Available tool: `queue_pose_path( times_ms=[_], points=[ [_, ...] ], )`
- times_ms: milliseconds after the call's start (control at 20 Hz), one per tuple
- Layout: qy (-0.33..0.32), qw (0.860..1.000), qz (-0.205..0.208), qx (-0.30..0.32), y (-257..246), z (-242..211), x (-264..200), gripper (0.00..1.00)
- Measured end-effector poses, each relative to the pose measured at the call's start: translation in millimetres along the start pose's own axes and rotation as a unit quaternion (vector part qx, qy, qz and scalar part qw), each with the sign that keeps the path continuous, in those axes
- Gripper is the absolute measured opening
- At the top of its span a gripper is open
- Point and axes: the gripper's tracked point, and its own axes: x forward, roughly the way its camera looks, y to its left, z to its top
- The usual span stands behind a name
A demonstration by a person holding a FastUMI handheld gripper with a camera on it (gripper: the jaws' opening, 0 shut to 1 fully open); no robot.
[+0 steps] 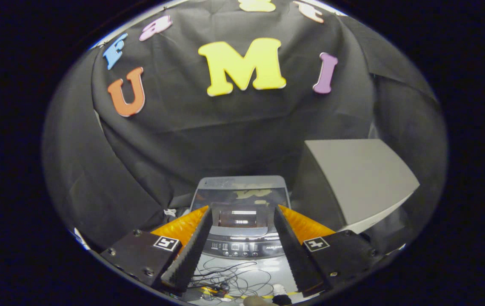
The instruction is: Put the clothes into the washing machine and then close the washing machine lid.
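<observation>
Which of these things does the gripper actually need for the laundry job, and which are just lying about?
For the job:
- washing machine, just ahead of the open gripper, seen between its fingers
- its lid, which looks shut

Just lying about:
- grey box beside the machine
- loose cables on the floor below the fingers

I can't make out any clothes here.

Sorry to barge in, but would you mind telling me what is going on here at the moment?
A person is holding a handheld gripper above a small top-loading washing machine, whose lid looks shut. The fingers stand open and apart with nothing between them, framing the machine's control panel. A grey box sits beside the machine, and loose cables lie on the floor in front of it. I can't pick out any clothes.
</observation>
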Motion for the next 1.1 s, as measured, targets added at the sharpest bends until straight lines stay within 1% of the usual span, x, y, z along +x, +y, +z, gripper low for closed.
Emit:
queue_pose_path(
  times_ms=[150, 300, 400, 600, 650, 750, 850, 950, 1050, 1100],
  points=[
    [-0.066, 0.998, 0.001, -0.001, -12.7, 14.9, -66.0, 0.92],
    [-0.141, 0.990, -0.002, -0.016, -34.7, 32.5, -142.6, 0.93],
    [-0.190, 0.981, -0.013, -0.020, -57.2, 39.8, -198.7, 0.93],
    [-0.277, 0.959, -0.051, -0.029, -111.5, 46.1, -280.9, 0.99],
    [-0.293, 0.954, -0.059, -0.036, -122.6, 45.3, -298.7, 0.99],
    [-0.311, 0.948, -0.063, -0.031, -140.8, 35.5, -332.2, 0.99],
    [-0.319, 0.945, -0.063, -0.022, -160.9, 20.7, -355.7, 0.99],
    [-0.326, 0.943, -0.063, -0.028, -176.4, 10.2, -374.4, 0.99],
    [-0.336, 0.938, -0.075, -0.042, -194.7, 0.3, -396.9, 0.99],
    [-0.340, 0.936, -0.079, -0.040, -202.7, -3.9, -408.7, 0.99]
  ],
)
